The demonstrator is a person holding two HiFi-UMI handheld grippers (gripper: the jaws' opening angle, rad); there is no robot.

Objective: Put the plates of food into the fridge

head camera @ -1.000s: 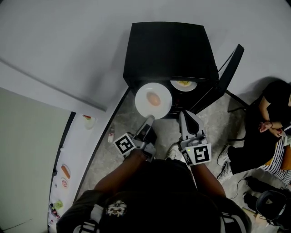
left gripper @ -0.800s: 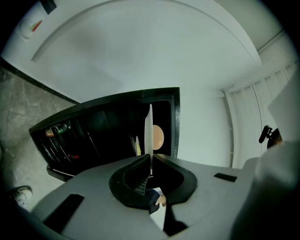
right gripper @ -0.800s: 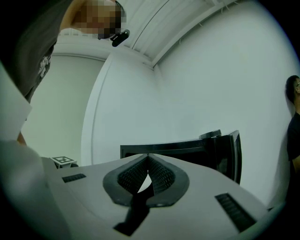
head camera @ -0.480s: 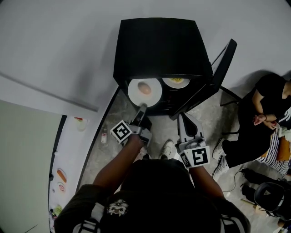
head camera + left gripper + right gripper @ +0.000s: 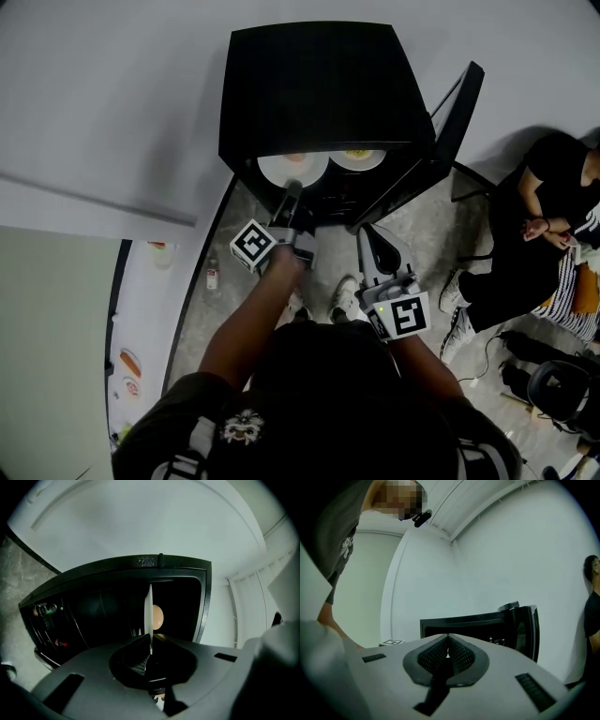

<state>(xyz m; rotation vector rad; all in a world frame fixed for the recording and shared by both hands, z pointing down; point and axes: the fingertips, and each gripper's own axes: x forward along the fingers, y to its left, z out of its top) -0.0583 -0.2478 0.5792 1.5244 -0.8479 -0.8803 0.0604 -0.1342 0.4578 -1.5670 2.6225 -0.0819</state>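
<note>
A black fridge (image 5: 319,84) stands open on the floor, its door (image 5: 461,108) swung out to the right. My left gripper (image 5: 292,191) is shut on the near rim of a white plate (image 5: 281,170) with a round tan food item, and the plate lies partly inside the fridge mouth. In the left gripper view the plate (image 5: 149,613) shows edge-on between the jaws of the left gripper (image 5: 150,649), with the food (image 5: 158,617) beside it. A second plate (image 5: 357,159) with yellowish food sits inside to the right. My right gripper (image 5: 368,236) hangs back, shut and empty; in the right gripper view the right gripper (image 5: 448,641) points at the fridge (image 5: 473,623).
A person (image 5: 553,220) sits on the floor at the right, close to the fridge door. A white counter (image 5: 141,319) runs along the left with more food plates (image 5: 130,363). A small bottle (image 5: 214,278) stands on the floor by the counter.
My left gripper has carried the plate forward, from in front of the fridge to partly inside its opening. The right gripper has stayed back, shut.
</note>
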